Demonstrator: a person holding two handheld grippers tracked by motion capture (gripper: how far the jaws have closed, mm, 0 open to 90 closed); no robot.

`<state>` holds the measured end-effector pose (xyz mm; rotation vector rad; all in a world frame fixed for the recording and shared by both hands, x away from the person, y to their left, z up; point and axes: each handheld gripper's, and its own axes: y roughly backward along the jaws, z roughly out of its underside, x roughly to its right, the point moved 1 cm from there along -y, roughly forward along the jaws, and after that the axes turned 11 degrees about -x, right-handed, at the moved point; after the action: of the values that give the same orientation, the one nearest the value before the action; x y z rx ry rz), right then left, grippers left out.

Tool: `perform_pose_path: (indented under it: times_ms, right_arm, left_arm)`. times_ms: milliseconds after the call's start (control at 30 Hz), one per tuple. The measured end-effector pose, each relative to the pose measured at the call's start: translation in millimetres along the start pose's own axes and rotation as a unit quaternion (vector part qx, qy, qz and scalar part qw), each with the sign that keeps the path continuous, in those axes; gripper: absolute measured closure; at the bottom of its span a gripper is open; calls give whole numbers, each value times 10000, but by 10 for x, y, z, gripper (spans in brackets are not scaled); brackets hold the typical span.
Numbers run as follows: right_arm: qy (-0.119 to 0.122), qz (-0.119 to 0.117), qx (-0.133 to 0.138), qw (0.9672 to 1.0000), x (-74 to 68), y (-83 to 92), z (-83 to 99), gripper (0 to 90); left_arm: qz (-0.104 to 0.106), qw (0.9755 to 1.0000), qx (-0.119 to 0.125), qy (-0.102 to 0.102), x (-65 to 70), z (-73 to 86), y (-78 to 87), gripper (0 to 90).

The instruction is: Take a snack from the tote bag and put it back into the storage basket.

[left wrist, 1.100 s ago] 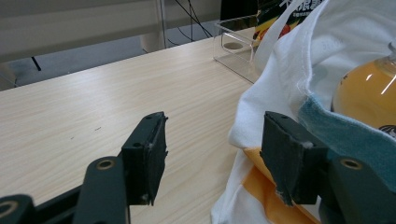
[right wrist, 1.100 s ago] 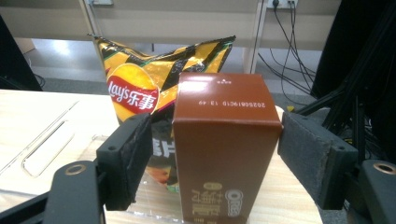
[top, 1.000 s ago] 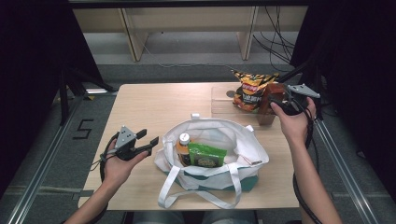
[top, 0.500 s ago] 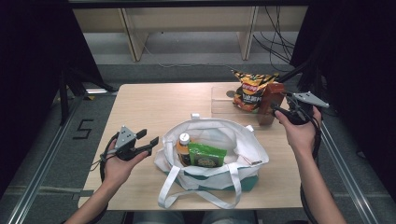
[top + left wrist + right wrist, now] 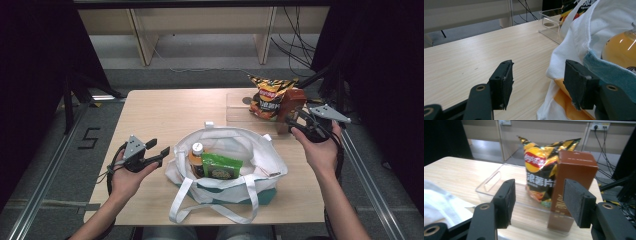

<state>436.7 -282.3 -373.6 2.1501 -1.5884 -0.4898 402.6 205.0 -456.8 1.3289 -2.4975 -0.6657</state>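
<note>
Fingers [image 5: 505, 200] of the R gripper [image 5: 540, 203] are standing apart w/ nothing pressed between them; the jaws have just been closing some, and only air is sitting in the gap. Straight ahead of those fingers, beyond the tips, a clear plastic tray [image 5: 491, 181] is lying on the table [image 5: 165, 112], its near wall running across in front of both pads. Inside it, a brown carton [image 5: 574, 185] is standing upright, long axis vertical, narrow face turned toward the R gripper, lined up w/ the finger seen on the right in the right gripper view. A chip bag [image 5: 540, 170] is leaning just beside the carton, on its side toward the other finger, also upright w/ its crimped top edge pointing up, touching or nearly touching the carton. So the tray wall is standing between the pads and both items. In the high view the R gripper [image 5: 305, 125] is hovering near the carton [image 5: 289, 107], by the table's far R corner. L gripper [image 5: 541, 82] fingers [image 5: 502, 83] are also wide apart, gripping nothing; the white tote bag [image 5: 574, 47] is bulging right next to the finger seen on the right in the left gripper view, cloth touching or nearly touching that pad, can't tell which. Past that finger, inside the bag, an orange drink bottle [image 5: 196, 159] is standing cap up, w/ a green packet [image 5: 220, 166] beside it. Bag handles [image 5: 210, 210] are trailing toward the person's edge of the table.
</note>
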Motion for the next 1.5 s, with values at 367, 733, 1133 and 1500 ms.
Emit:
perform_pose_path:
  times_ms: [367,733,1133,1500]
  right_arm:
    - [264,-414,7,9988,-225,133,60,479]
    - [433,-948,-18,9945,-471,247,159,484]
    - [734,-1455,-120,9866,-820,303,226,479]
    - [947,-1706,-80,9807,-947,254,273,476]
  left_arm:
    - [-3,10000,-2,-23,7,-1,-1,402]
    - [-3,10000,-15,-13,1,6,-3,401]
    - [-11,10000,3,-40,-24,10,3,402]
    - [-11,10000,31,12,-26,10,7,402]
